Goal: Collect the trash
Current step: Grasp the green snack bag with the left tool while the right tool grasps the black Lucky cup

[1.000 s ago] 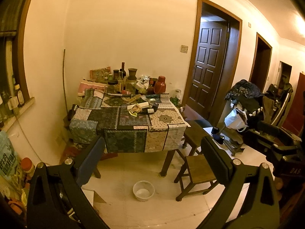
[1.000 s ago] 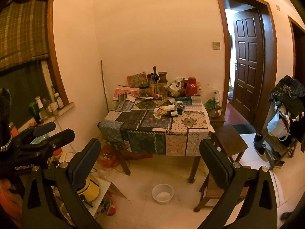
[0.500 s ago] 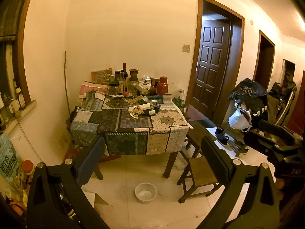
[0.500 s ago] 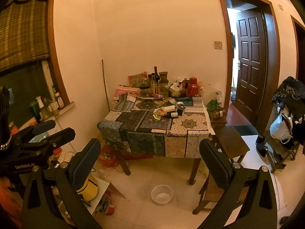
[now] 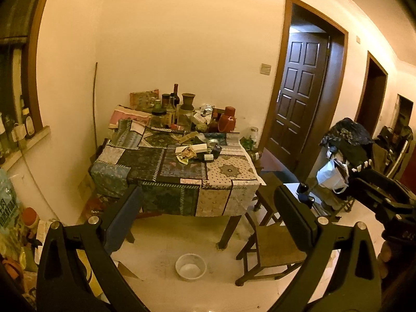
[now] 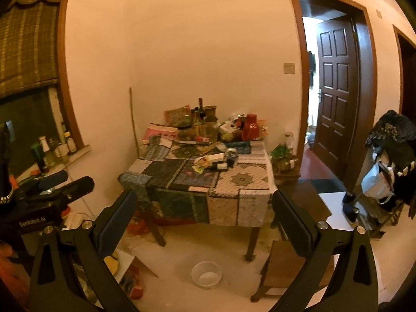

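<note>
Your left tongs (image 5: 206,217) and right tongs (image 6: 204,219) are both spread wide apart with nothing between them, well back from the surface (image 5: 228,171). The crumpled wrappers (image 5: 187,153) lie mid-surface among small boxes. A white bowl (image 5: 190,267) sits on the floor beside a wooden chair (image 5: 273,249).

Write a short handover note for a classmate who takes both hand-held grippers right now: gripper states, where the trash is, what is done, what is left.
Left hand-held gripper: open, holding nothing.
Right hand-held gripper: open, holding nothing.
Both are well short of the table.
Crumpled wrappers lie mid-table on the patchwork cloth, beside a small white box.
A white plastic bowl sits on the floor in front of the table.
Done: nothing collected.
Left: approach the table, pick up the trash.
</note>
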`<state>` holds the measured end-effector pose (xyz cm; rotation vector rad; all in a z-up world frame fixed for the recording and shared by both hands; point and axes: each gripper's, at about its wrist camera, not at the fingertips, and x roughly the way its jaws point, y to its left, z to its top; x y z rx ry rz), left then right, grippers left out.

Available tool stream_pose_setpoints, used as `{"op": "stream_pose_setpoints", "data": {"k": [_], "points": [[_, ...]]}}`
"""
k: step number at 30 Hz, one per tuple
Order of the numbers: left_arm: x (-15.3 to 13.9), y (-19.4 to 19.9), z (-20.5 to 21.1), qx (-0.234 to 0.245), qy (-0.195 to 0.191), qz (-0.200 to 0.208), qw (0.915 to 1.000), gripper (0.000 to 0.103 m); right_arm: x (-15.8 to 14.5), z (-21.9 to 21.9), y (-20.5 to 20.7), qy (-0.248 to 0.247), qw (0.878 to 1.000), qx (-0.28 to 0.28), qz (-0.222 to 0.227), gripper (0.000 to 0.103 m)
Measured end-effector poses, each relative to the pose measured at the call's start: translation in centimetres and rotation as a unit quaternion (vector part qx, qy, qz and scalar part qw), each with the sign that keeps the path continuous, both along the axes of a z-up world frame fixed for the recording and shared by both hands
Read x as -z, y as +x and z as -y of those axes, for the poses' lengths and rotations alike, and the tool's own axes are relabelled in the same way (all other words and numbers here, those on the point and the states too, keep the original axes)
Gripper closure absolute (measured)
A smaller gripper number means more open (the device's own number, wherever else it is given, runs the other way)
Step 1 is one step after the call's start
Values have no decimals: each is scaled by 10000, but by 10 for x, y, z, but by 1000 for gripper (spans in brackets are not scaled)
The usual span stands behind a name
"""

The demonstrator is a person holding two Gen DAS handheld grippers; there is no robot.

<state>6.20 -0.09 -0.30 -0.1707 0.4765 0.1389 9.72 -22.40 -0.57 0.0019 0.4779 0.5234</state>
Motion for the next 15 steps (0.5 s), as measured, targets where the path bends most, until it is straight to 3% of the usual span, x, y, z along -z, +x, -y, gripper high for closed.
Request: {"op": "stream_pose_setpoints", "data": {"k": [9, 15], "points": [[-1, 69, -35, -95, -20, 253, 9996, 2, 6, -12, 57, 178, 9990, 368, -160, 0], [4, 139, -72, -49, 40, 377, 9993, 2, 11, -42, 104, 86, 9980, 600, -189, 0]]}}
